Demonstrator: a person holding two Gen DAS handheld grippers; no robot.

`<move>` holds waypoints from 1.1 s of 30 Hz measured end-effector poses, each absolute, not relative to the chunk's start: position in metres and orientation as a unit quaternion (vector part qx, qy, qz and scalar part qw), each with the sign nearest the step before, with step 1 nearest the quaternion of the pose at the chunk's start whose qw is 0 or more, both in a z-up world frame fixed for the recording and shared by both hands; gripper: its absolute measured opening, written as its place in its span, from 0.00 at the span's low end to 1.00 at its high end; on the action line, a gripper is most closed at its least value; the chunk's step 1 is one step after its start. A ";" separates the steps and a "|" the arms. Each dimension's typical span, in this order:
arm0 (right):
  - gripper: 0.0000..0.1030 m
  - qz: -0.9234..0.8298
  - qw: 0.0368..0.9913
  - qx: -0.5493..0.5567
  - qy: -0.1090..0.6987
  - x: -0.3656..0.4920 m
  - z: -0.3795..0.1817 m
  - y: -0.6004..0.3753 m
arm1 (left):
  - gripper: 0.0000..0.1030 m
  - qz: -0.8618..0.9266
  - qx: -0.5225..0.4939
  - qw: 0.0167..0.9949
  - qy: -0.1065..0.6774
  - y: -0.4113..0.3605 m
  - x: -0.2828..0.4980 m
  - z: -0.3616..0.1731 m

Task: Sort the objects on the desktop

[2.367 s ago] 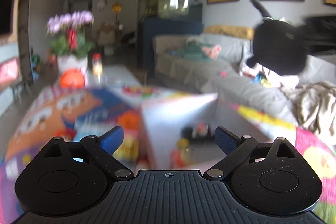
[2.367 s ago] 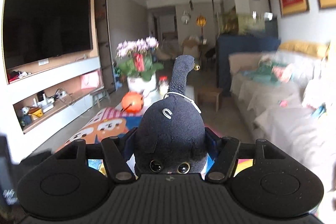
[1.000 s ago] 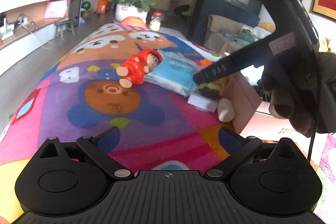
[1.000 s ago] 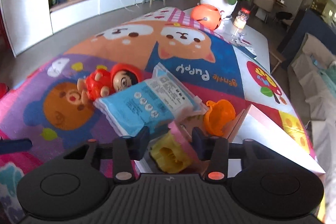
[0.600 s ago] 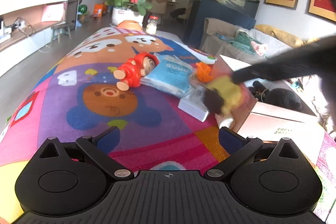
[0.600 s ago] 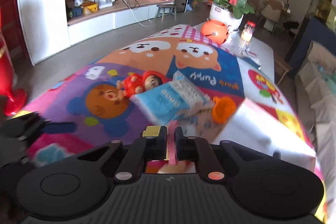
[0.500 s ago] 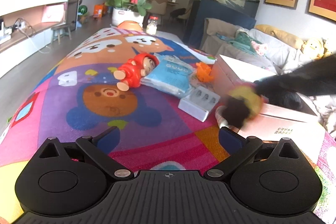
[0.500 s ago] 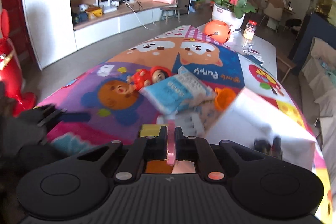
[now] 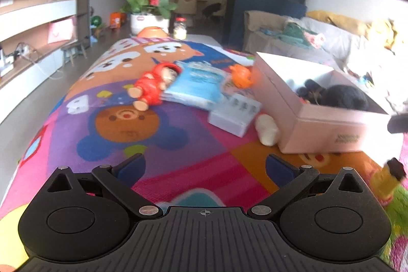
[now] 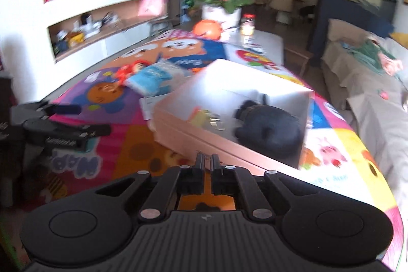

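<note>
A pink cardboard box [image 9: 329,122] sits open on the counter [image 9: 178,149], which is covered by a bright cartoon-print cloth, and a black plush toy [image 10: 270,130] lies inside it against the far wall, with a small yellowish item [image 10: 204,117] blurred beside it. Left of the box the loose things are bunched together: a red-hooded doll [image 9: 153,86] lying on its side, a light blue packet [image 9: 196,86] touching the doll, an orange toy [image 9: 241,75] just beside the box's far corner, a pale rectangular case [image 9: 234,114] in front of the packet, and a white oval piece [image 9: 266,129] touching the box's near corner. The left tool [image 9: 204,167] hovers low over the cloth with its 2 blue-padded fingers [image 9: 131,166] spread wide and nothing between them. The right tool [image 10: 207,161] is above the near edge of the box, its fingers drawn almost together with only a thin slit left; no object shows between them. A yellow and black object [image 9: 387,181] shows blurred at the right edge of the left wrist view
</note>
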State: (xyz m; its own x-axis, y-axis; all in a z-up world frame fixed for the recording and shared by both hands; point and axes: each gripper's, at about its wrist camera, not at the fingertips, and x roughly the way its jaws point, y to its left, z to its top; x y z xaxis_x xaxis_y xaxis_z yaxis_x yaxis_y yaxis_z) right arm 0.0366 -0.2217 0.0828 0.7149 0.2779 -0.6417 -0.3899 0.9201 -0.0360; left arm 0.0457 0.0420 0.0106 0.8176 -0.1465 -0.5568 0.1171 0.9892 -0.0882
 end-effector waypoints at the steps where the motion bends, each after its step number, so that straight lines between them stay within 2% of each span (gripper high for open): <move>1: 0.11 0.173 0.924 -0.072 0.333 0.037 0.081 -0.229 | 1.00 -0.079 -0.016 0.952 0.294 0.038 0.046 0.011; 3: 0.30 0.160 0.927 -0.042 0.337 0.038 0.076 -0.244 | 0.99 -0.104 0.010 0.953 0.284 0.027 0.047 0.014; 5: 0.55 0.148 0.931 -0.020 0.333 0.035 0.071 -0.257 | 0.99 -0.135 0.049 0.955 0.258 0.015 0.049 0.017; 6: 0.58 0.143 0.933 -0.014 0.331 0.033 0.069 -0.261 | 0.99 -0.156 0.072 0.953 0.248 0.009 0.052 0.017; 12: 0.68 0.128 0.932 0.021 0.338 0.026 0.057 -0.287 | 0.99 -0.274 0.165 0.914 0.249 -0.021 0.085 0.007; 20: 0.80 0.113 0.923 0.053 0.363 0.024 0.038 -0.304 | 1.00 -0.369 0.211 0.873 0.241 -0.037 0.121 0.002; 23: 0.83 0.111 0.921 0.069 0.366 0.025 0.034 -0.307 | 1.00 -0.386 0.235 0.853 0.260 -0.045 0.131 -0.007; 33: 0.85 0.113 0.923 0.075 0.361 0.026 0.032 -0.309 | 1.00 -0.394 0.174 0.845 0.317 -0.023 0.109 -0.007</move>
State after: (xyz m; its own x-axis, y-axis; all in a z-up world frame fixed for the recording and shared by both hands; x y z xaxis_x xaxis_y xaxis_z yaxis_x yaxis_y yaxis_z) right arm 0.0257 -0.3091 0.0323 0.7132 0.2624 -0.6499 -0.1542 0.9633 0.2197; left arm 0.1089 -0.0228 -0.0066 0.4889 -0.5550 -0.6730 0.7760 0.6291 0.0450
